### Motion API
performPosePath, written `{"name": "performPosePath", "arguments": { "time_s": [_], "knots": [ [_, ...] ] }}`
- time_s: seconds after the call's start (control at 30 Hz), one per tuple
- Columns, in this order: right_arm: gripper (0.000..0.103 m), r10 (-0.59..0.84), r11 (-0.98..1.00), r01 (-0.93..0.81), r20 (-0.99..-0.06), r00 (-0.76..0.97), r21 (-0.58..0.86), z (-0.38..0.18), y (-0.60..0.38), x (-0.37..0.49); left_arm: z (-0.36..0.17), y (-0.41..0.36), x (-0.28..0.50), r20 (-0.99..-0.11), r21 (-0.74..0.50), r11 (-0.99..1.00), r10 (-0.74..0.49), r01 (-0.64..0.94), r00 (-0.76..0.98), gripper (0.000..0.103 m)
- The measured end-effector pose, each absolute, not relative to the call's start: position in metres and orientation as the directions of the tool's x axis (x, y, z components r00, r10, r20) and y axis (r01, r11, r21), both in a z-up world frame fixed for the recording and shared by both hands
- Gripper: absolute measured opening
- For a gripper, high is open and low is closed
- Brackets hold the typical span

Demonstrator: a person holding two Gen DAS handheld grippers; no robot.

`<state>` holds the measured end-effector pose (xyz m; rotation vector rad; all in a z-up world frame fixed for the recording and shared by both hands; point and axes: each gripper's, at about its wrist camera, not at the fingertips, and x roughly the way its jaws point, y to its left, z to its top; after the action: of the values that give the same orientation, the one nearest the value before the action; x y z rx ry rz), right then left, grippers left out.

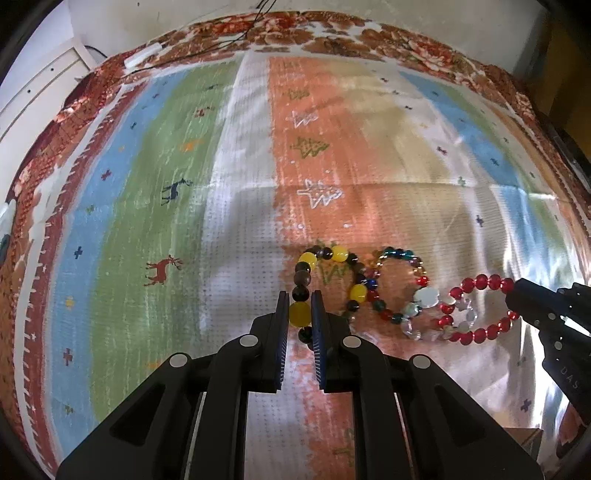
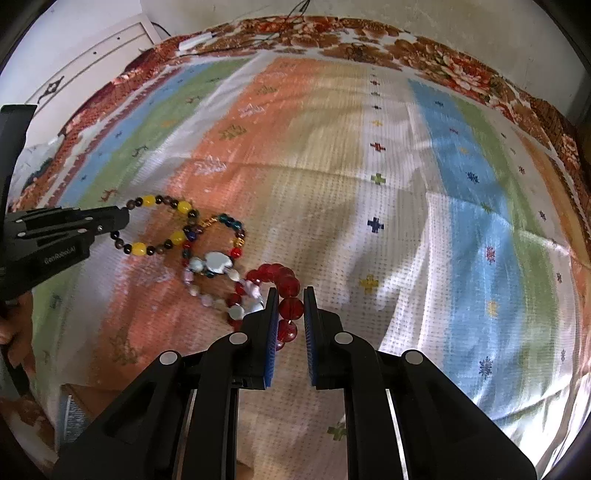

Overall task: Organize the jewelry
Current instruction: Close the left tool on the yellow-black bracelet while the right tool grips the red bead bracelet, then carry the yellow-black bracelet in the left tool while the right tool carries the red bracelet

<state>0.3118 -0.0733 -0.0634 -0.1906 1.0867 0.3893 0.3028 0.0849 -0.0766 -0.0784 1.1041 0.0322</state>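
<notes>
Several bead bracelets lie in a row on the striped cloth. My left gripper (image 1: 300,303) is shut on the yellow-and-brown bracelet (image 1: 345,254), a yellow bead pinched between its blue pads. My right gripper (image 2: 291,299) is shut on the red bead bracelet (image 2: 271,272), one red bead between its pads. Between those two lie a multicoloured bracelet (image 1: 400,254) and a pale shell-and-clear bracelet (image 1: 426,298), touching and overlapping their neighbours. The right gripper (image 1: 513,291) shows at the right edge of the left wrist view; the left gripper (image 2: 123,218) shows at the left of the right wrist view.
The cloth (image 1: 229,206) has blue, green, white, orange and beige stripes with small figures, over a floral red-brown fabric (image 1: 332,33). A white cabinet (image 2: 96,51) and cables (image 1: 221,40) sit at the far left. A hand (image 2: 11,325) holds the left gripper's handle.
</notes>
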Motion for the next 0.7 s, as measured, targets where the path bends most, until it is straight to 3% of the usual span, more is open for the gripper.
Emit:
{"name": "performPosePath", "arguments": {
  "time_s": [0.7],
  "knots": [
    [0.014,0.239,0.919,-0.389,-0.864,0.443,0.054,-0.04,-0.075,0.293,-0.053,0.074,0.278,-0.868,-0.077,0.996,-0.043,-0.048,0.495,0.011]
  ]
}}
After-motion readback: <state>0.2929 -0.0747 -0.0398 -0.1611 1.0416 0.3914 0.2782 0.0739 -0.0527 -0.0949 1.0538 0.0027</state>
